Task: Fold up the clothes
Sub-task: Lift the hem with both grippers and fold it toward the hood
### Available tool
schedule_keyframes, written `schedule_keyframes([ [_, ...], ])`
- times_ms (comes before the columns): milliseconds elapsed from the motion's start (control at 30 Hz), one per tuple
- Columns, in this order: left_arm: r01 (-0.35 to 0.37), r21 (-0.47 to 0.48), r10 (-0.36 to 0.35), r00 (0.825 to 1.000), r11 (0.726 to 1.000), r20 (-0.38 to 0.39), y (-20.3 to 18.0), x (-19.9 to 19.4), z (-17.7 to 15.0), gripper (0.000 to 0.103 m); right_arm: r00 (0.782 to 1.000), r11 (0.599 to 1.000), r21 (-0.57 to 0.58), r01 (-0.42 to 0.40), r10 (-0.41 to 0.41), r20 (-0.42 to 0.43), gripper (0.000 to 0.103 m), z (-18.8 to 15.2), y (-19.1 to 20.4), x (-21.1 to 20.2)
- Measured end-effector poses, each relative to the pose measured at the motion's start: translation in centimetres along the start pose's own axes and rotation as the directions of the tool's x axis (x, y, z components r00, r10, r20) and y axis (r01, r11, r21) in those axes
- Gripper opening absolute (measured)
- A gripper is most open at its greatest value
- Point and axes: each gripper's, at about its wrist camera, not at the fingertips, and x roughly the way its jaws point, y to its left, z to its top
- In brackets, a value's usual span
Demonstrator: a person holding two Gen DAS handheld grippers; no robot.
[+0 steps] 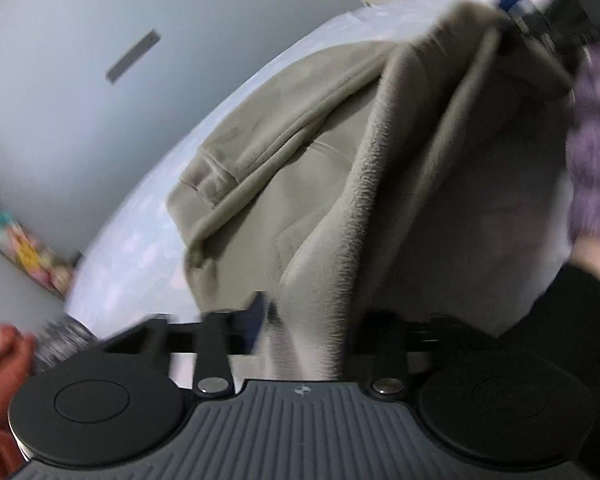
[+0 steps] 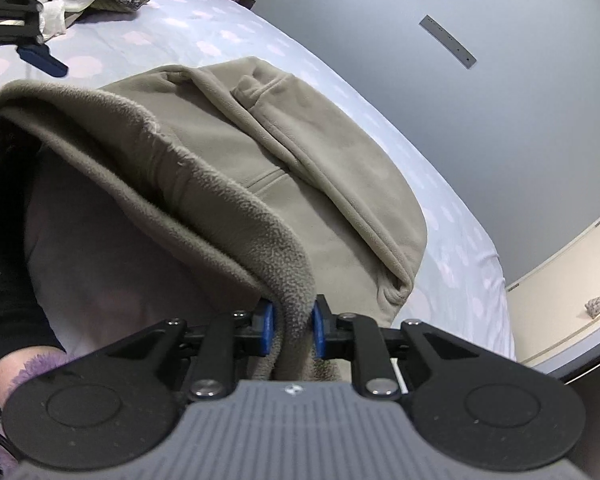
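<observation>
Above the bed [image 2: 228, 32], both grippers' fingers [image 2: 266, 330] pinch the fleece [image 2: 340, 168] hem, lifting it for folding over.

A beige fleece garment [image 2: 332, 168] lies partly folded on the bed, its near edge lifted.

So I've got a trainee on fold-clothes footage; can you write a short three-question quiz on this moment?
1. True or false: the right gripper is shut on the fleece garment.
2. What lies under the garment? A) wooden floor B) bed sheet with pale cloud shapes C) metal tray
3. Fill in: the right gripper's pads are ____ in colour.

Key: 1 true; 2 B; 3 blue.
</observation>
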Motion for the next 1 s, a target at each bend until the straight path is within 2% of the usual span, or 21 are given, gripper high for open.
schedule_keyframes([
  [133, 0.029, -0.124, -0.028, 1.000, 0.992, 0.013, 1.8, 0.2, 0.3, 0.016, 1.000, 1.000, 0.010, -0.010, 0.010, 0.000, 0.022, 0.1, 0.4, 0.4],
  [200, 0.013, -0.152, -0.008, 1.000, 0.988, 0.028, 2.1, -0.1, 0.4, 0.015, 1.000, 1.000, 0.016, -0.010, 0.010, 0.000, 0.024, -0.2, 0.5, 0.5],
  [267, -0.002, -0.174, 0.010, 0.999, 0.985, 0.044, 2.5, -0.3, 0.7, 0.015, 1.000, 1.000, 0.029, -0.011, 0.011, -0.009, 0.038, -0.4, 0.5, 1.2],
  [433, -0.013, -0.205, 0.028, 0.997, 0.979, 0.073, 3.3, -0.7, 1.3, 0.015, 0.994, 0.998, 0.033, -0.056, 0.058, -0.091, 0.058, -2.1, 0.8, 2.4],
  [567, -0.017, -0.204, 0.036, 0.995, 0.979, 0.090, 3.1, -1.1, 1.8, 0.015, 0.986, 0.996, 0.059, -0.071, 0.079, -0.147, 0.064, -3.4, 0.4, 3.2],
  [633, -0.016, -0.209, 0.037, 0.995, 0.978, 0.096, 3.0, -1.2, 1.8, 0.015, 0.985, 0.997, 0.052, -0.065, 0.072, -0.155, 0.063, -3.1, 0.6, 3.4],
  [700, -0.017, -0.212, 0.039, 0.994, 0.977, 0.102, 3.1, -1.4, 1.9, 0.014, 0.989, 0.999, 0.021, -0.047, 0.049, -0.140, 0.035, -2.8, 1.0, 3.2],
  [733, -0.025, -0.213, 0.049, 0.993, 0.977, 0.107, 3.1, -1.6, 1.9, 0.014, 0.992, 0.999, 0.004, -0.033, 0.033, -0.122, 0.026, -2.7, 1.3, 2.8],
  [833, -0.032, -0.237, 0.063, 0.990, 0.971, 0.125, 3.8, -2.7, 2.1, 0.014, 0.998, 0.999, 0.019, 0.049, -0.048, -0.047, 0.023, -2.4, 0.5, 0.7],
  [900, -0.049, -0.235, 0.085, 0.986, 0.971, 0.145, 4.0, -3.8, 2.5, 0.013, 0.997, 0.995, 0.061, 0.074, -0.074, 0.000, 0.022, -1.7, -0.8, -0.8],
  [1000, -0.083, -0.207, 0.120, 0.977, 0.975, 0.175, 4.3, -5.7, 3.1, 0.013, 0.990, 0.992, 0.004, 0.128, -0.128, 0.066, 0.021, -0.7, -1.8, -3.4],
])
